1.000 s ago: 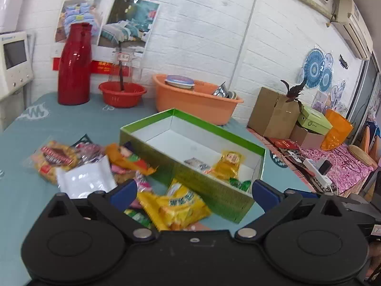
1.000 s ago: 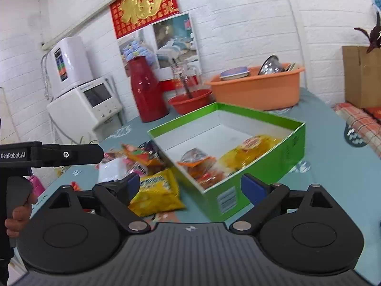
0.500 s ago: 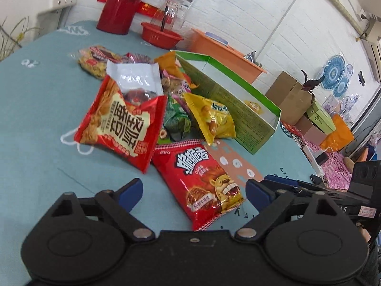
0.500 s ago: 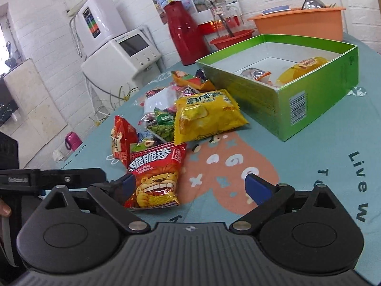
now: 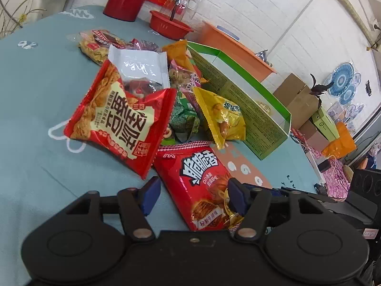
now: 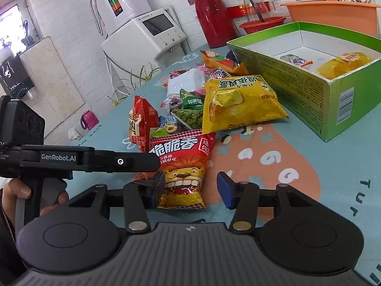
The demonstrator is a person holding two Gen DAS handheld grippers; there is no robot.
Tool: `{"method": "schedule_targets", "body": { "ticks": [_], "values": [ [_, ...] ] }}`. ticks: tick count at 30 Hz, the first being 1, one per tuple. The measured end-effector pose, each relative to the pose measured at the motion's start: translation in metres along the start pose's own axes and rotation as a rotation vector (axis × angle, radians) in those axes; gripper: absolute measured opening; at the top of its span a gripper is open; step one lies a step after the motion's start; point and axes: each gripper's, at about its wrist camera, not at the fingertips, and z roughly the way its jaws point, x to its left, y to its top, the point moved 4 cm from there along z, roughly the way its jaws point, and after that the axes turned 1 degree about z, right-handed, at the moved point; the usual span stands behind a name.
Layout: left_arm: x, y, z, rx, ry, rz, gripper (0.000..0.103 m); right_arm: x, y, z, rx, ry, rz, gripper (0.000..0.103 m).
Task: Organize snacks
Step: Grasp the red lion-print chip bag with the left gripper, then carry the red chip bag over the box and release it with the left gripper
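Lion snack bag: light, crinkly, slippery; pinch sealed edge. Both grippers closing, part-open, pads not yet gripping.

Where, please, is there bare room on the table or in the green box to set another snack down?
In the green box, the white floor is bare at its far end, beyond the yellow packet. The tablecloth lies bare between the box's near wall and the lion snack bag. The pile beside the yellow egg-pie bag is crowded.
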Motion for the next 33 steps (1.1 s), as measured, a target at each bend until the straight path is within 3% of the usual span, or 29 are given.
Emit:
{"method": "schedule_targets", "body": {
  "ticks": [2,3,4,5,8,14,21,27,33],
  "values": [
    [0.0,-0.001,0.002,0.003,0.0,0.003,0.068,-0.001,-0.001,0.002,-0.008,0.001,-0.002,0.083],
    [0.0,-0.001,0.003,0.003,-0.001,0.004,0.059,-0.002,-0.001,0.002,-0.014,0.005,0.001,0.083],
    [0.001,-0.002,0.005,0.004,-0.006,0.007,0.057,-0.002,-0.002,0.002,-0.013,0.012,0.006,0.076],
    [0.0,-0.002,0.006,0.007,-0.018,0.002,0.057,-0.002,-0.003,0.002,-0.003,0.034,0.021,0.06],
    [-0.008,-0.003,0.007,0.013,-0.014,0.016,0.054,0.005,-0.006,-0.006,-0.01,-0.003,-0.01,0.054],
    [-0.035,0.004,-0.011,-0.024,-0.088,0.066,0.054,0.018,0.004,-0.044,-0.093,-0.056,-0.08,0.053],
    [-0.077,0.05,-0.02,-0.131,-0.157,0.169,0.054,0.011,0.046,-0.073,-0.265,-0.094,-0.108,0.053],
    [-0.102,0.096,0.013,-0.176,-0.203,0.209,0.054,-0.017,0.086,-0.074,-0.383,-0.175,-0.08,0.053],
    [-0.109,0.134,0.062,-0.153,-0.225,0.218,0.053,-0.062,0.112,-0.057,-0.425,-0.213,0.009,0.053]
  ]
}}
